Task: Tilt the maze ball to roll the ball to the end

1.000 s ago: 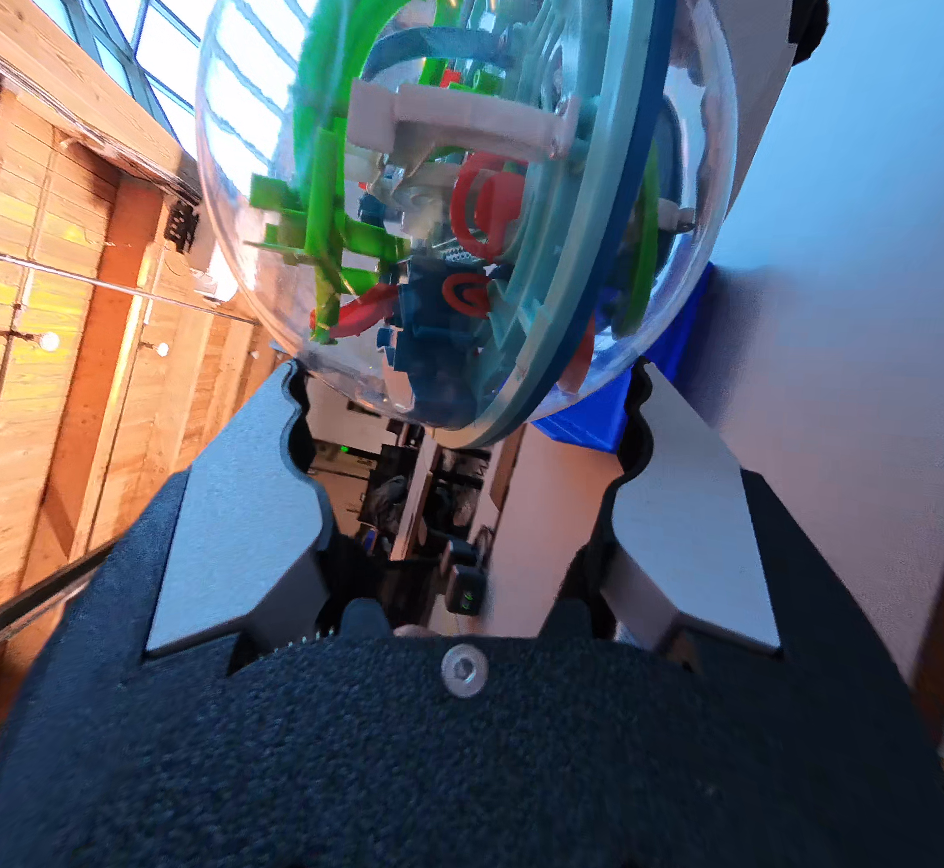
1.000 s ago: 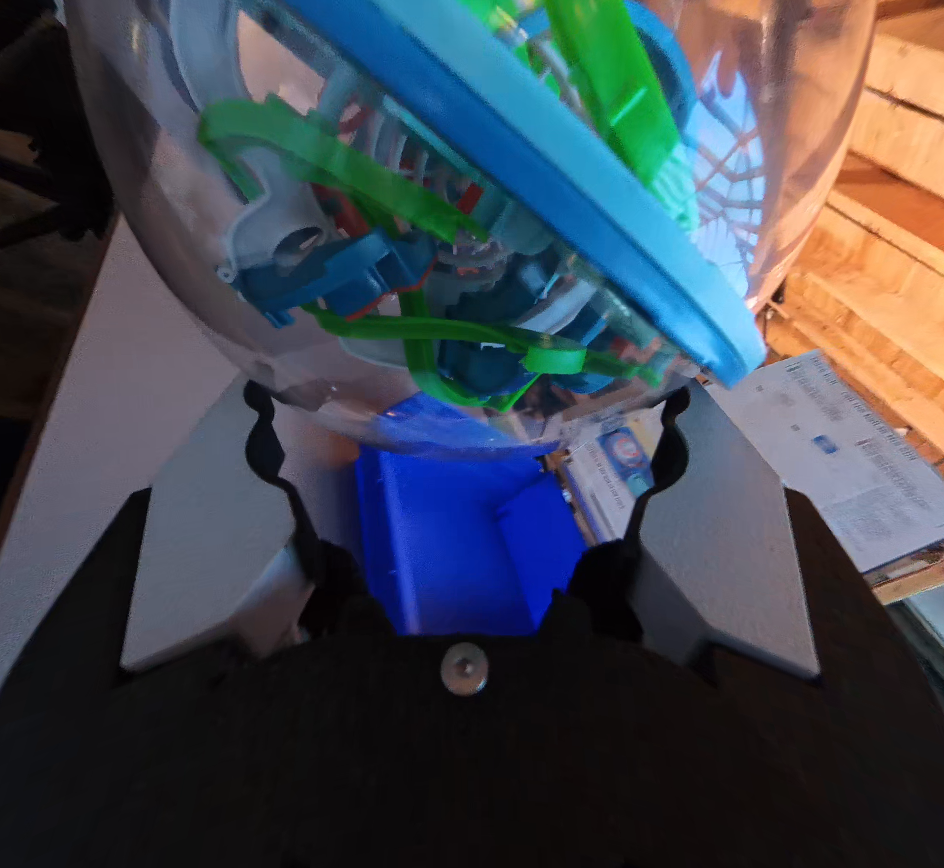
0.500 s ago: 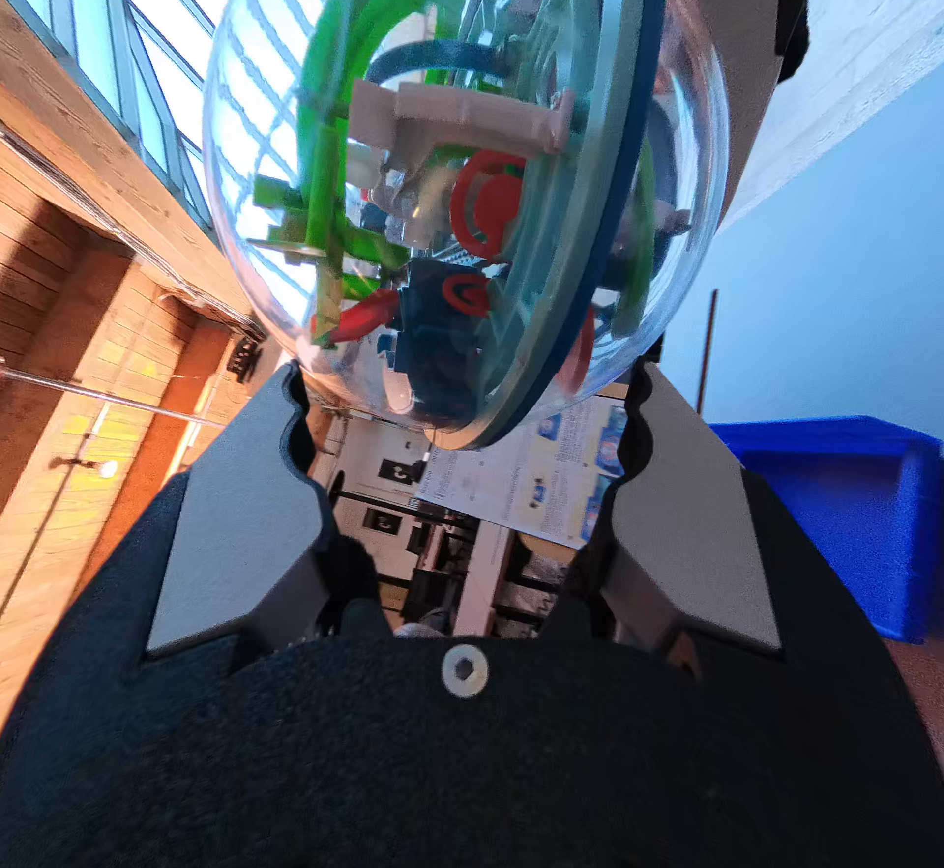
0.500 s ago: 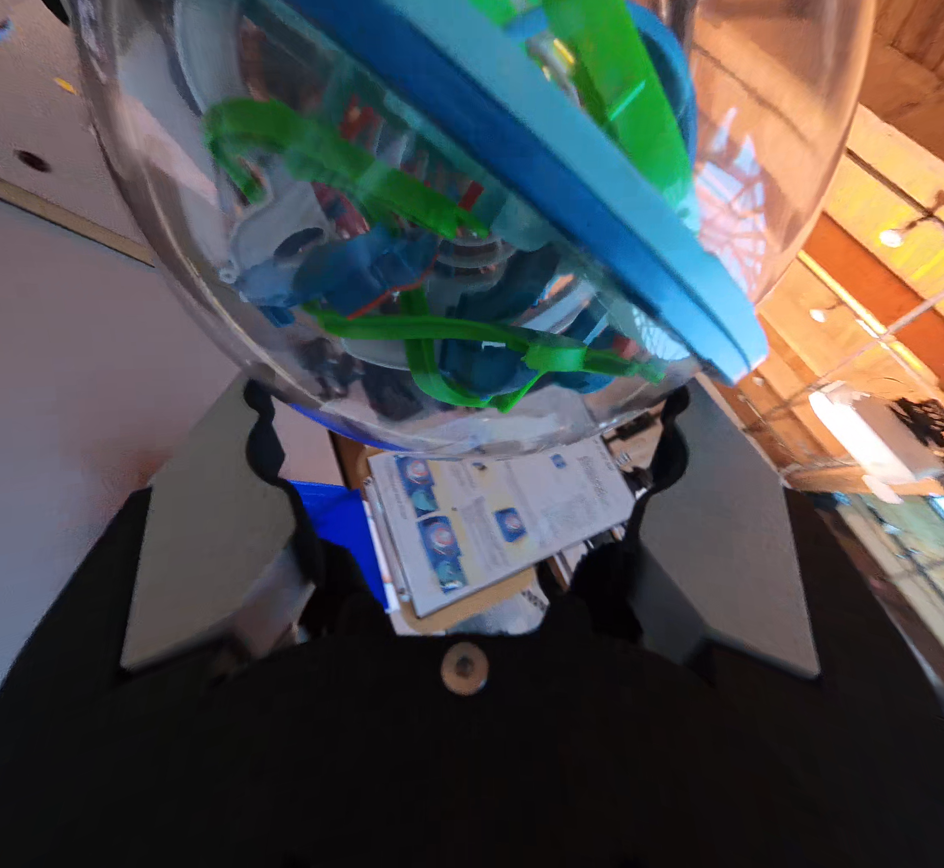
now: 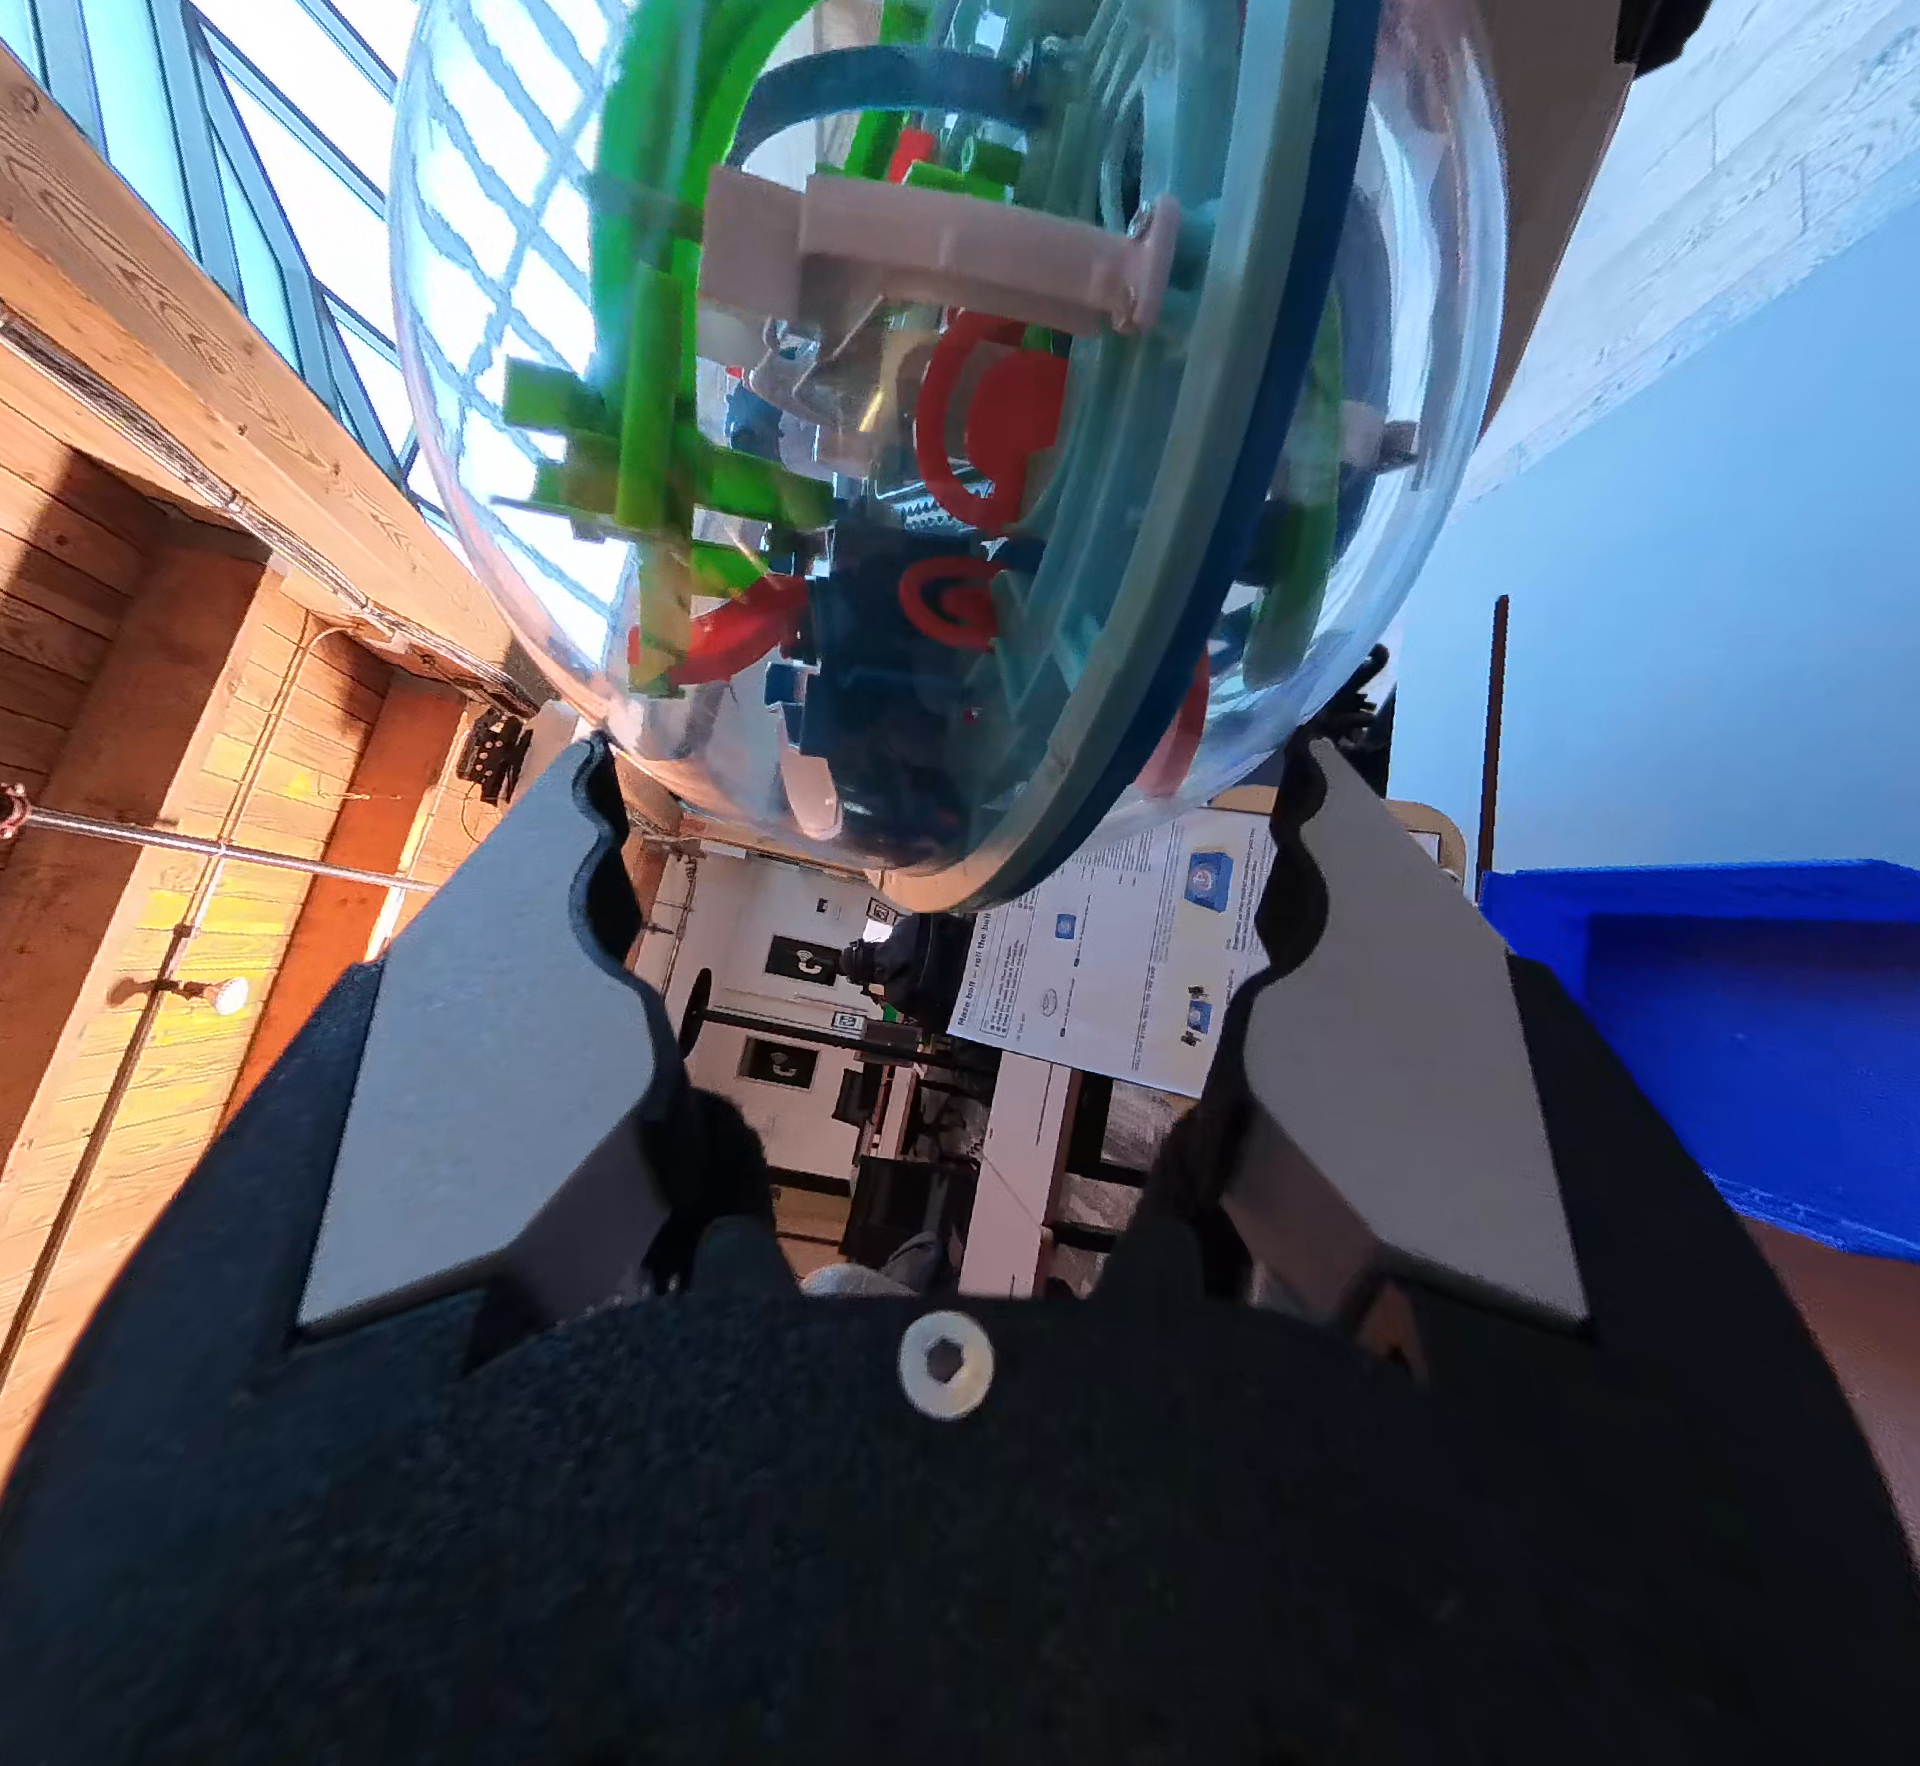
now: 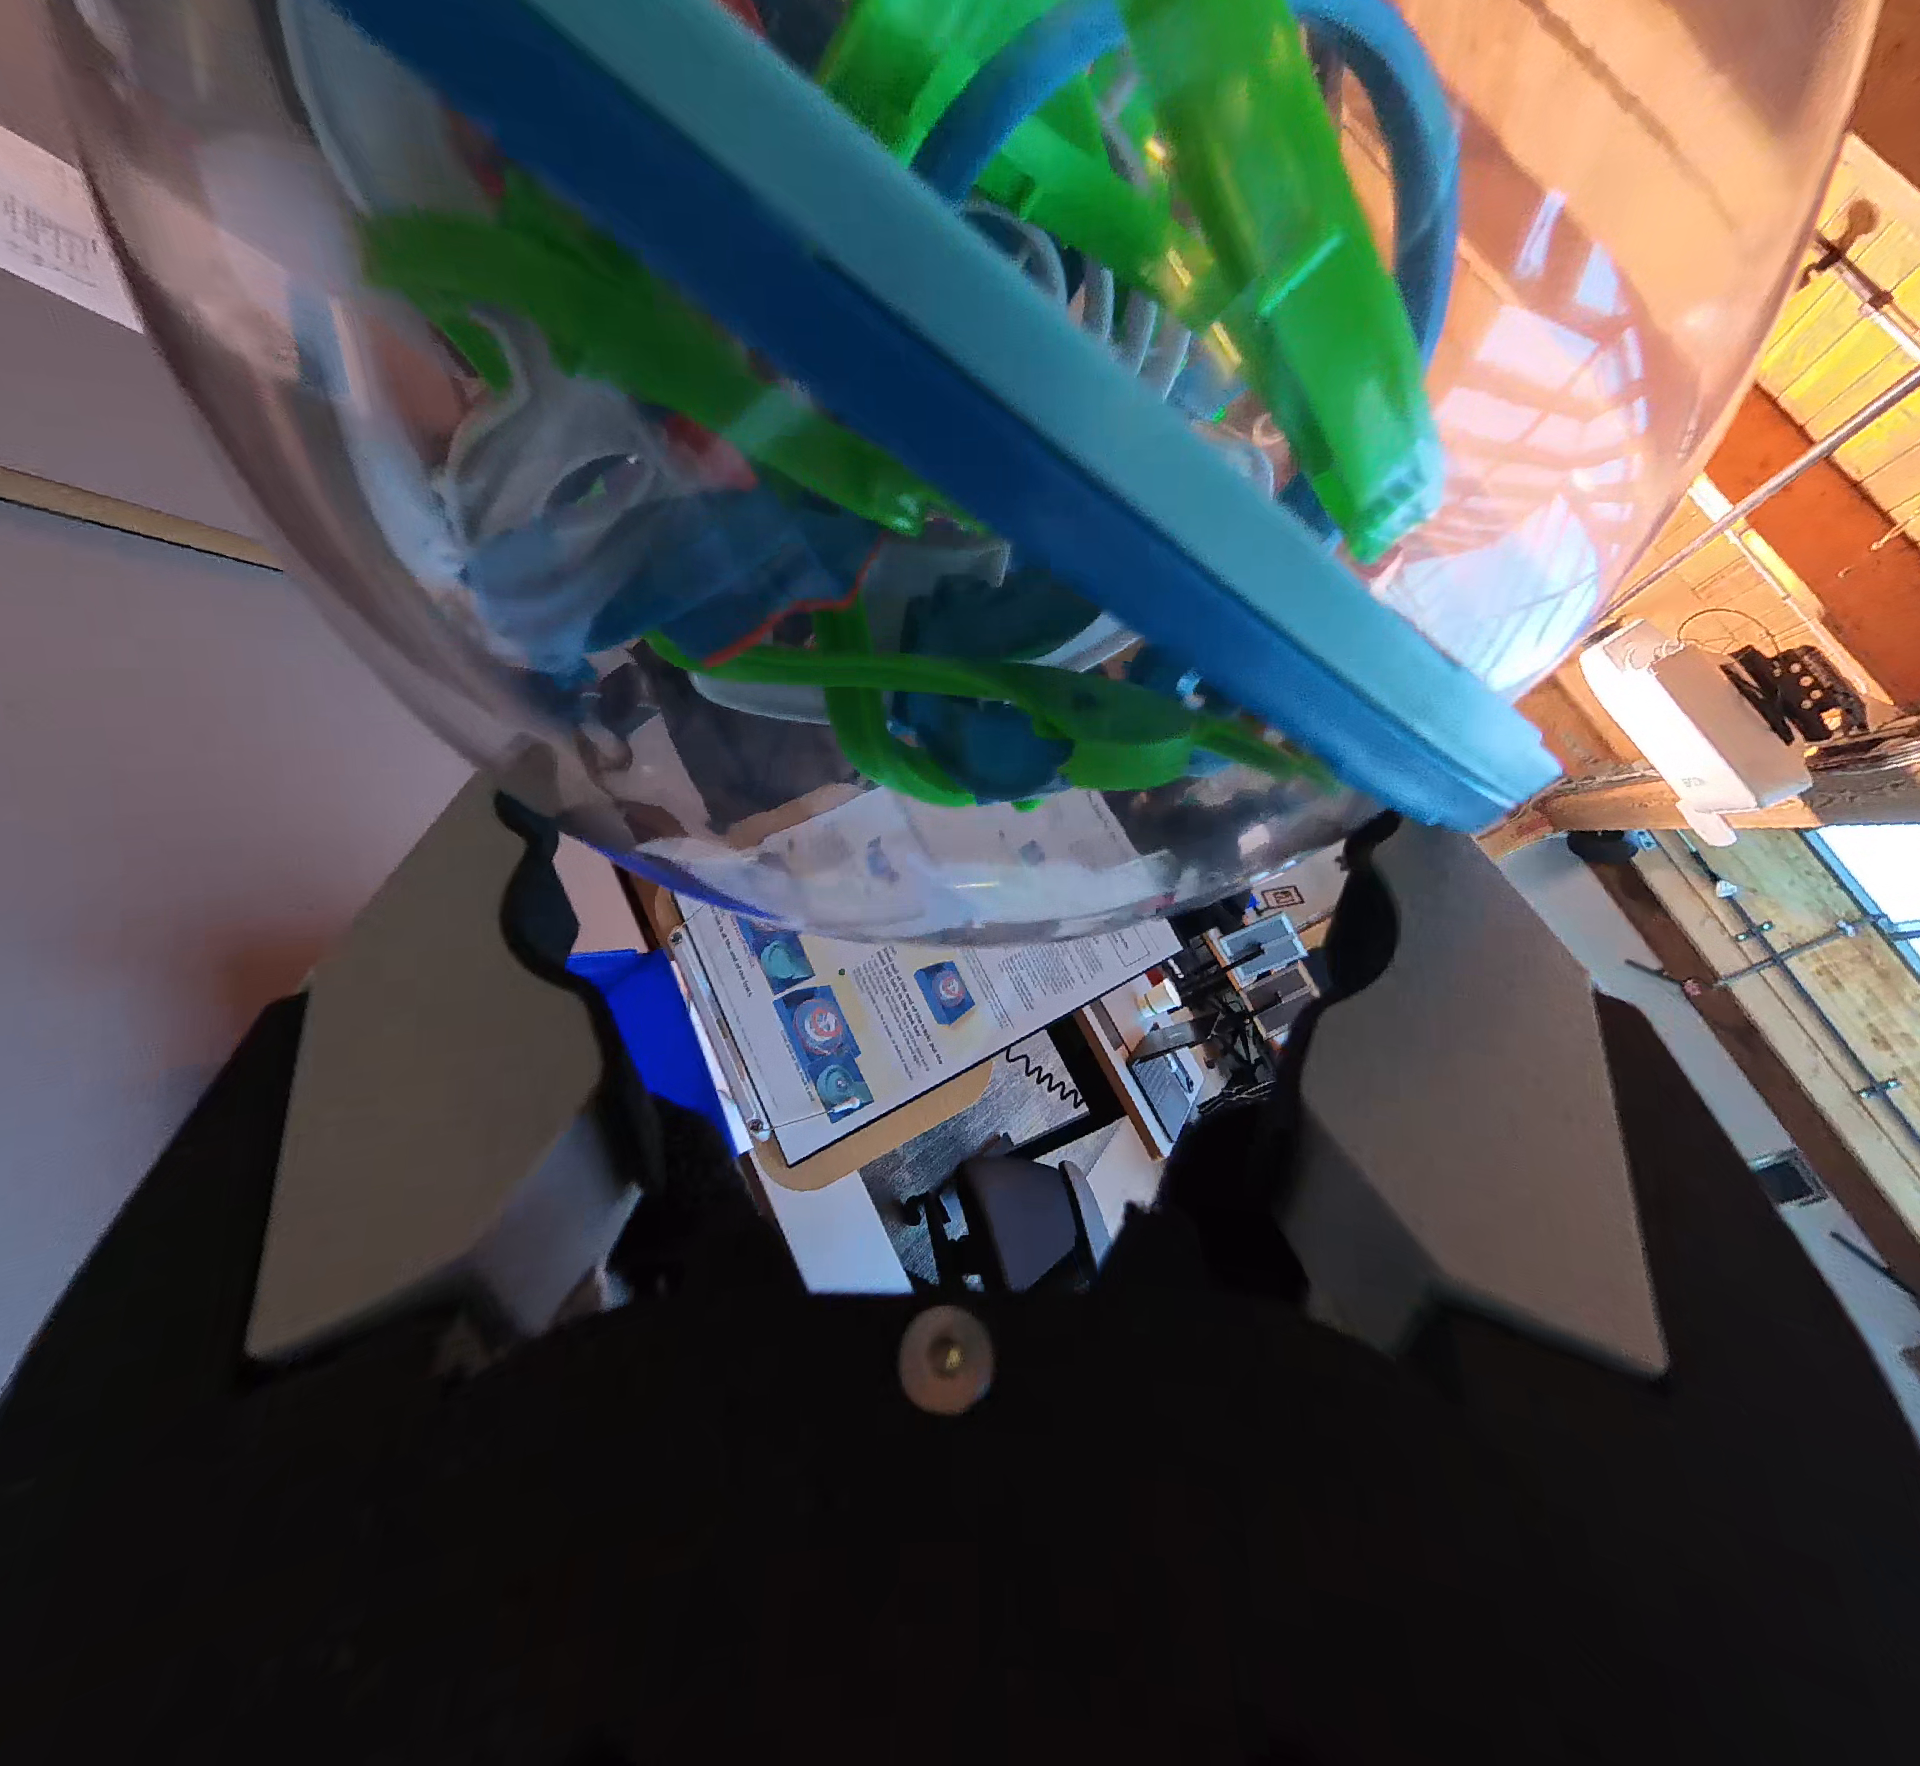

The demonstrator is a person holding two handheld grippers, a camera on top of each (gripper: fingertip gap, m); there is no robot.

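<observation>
Evidently aloft, well clear of any surface: maze ball (image 5: 935,314), a clear sphere crammed with green, blue and red tracks, fills the top of both wrist views (image 6: 831,366). Rests against the left gripper (image 5: 951,771), spread wide, scalloped fingertips (image 5: 592,781) touching only the lower curve of the shell rather than closing round it. Same story at the right gripper (image 6: 940,823): fingers far apart, tips (image 6: 1361,843) just meeting the plastic below the blue seam ring (image 6: 935,386). Looks pinched between two open cradles, then, not clamped by either. Hence the main hazard, as a judgement: smooth round plastic on narrow contact points, liable to squirt out if either side eases off or the two wrists turn out of step. Would fall toward the blue bin (image 5: 1714,1020) and the printed sheet (image 5: 1122,968) visible beyond the fingers. Second risk: tilting too sharply or too fast, sending the small rolling ball off its track and back to an earlier stretch. Cannot find that small ball in either view, so cannot say how far along the route is, nor which way to lean next. Blurs noticeably in the right wrist view, which hides fine detail of the inner tracks. Calls for slow, matched rotation and steady inward pressure from both sides.
</observation>
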